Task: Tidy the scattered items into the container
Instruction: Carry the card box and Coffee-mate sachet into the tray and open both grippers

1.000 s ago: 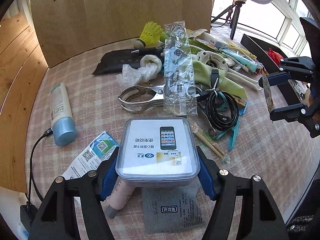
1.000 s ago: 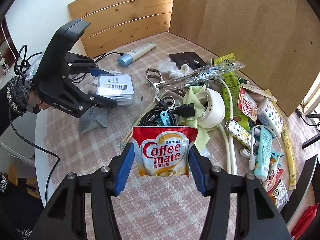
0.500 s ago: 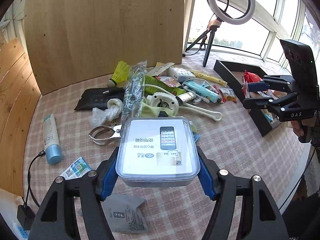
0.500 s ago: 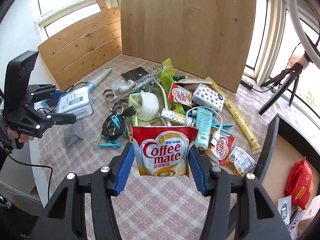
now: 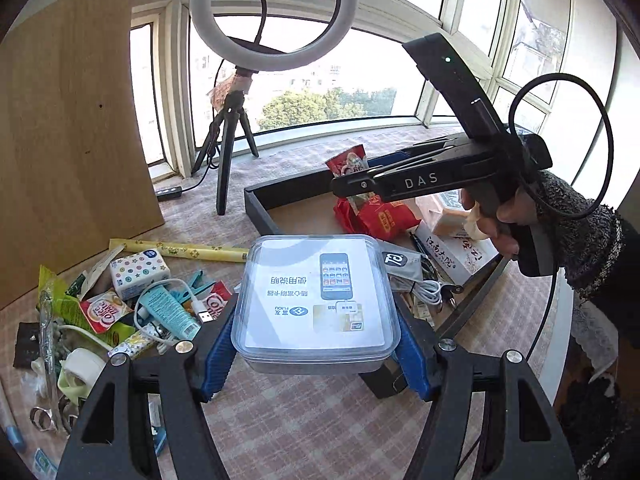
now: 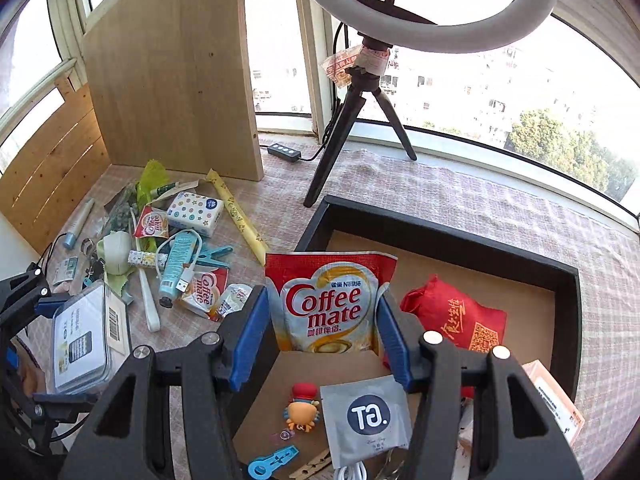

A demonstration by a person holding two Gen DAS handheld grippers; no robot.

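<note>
My left gripper (image 5: 316,344) is shut on a clear plastic box (image 5: 316,292) with a phone leaflet inside, carried above the near corner of the black container (image 5: 260,208). My right gripper (image 6: 324,332) is shut on a red and white Coffee mate sachet (image 6: 328,304), which hangs over the inside of the black container (image 6: 440,232). In the left wrist view the right gripper (image 5: 356,176) shows at upper right, held by a hand in a dark knit sleeve. The clear box (image 6: 84,344) also shows at the left edge of the right wrist view.
The container holds a red bag (image 6: 452,320), a grey sachet (image 6: 366,416), a crab toy (image 6: 300,404) and clips. Left of it lies the pile: tissue pack (image 5: 138,268), blue tube (image 5: 168,312), sachets, cables. A ring light tripod (image 5: 228,160) and wooden board (image 5: 68,128) stand behind.
Both grippers have swung right from the scattered pile to the black container and risen a little. Each still grips its load: the clear box and the sachet.
</note>
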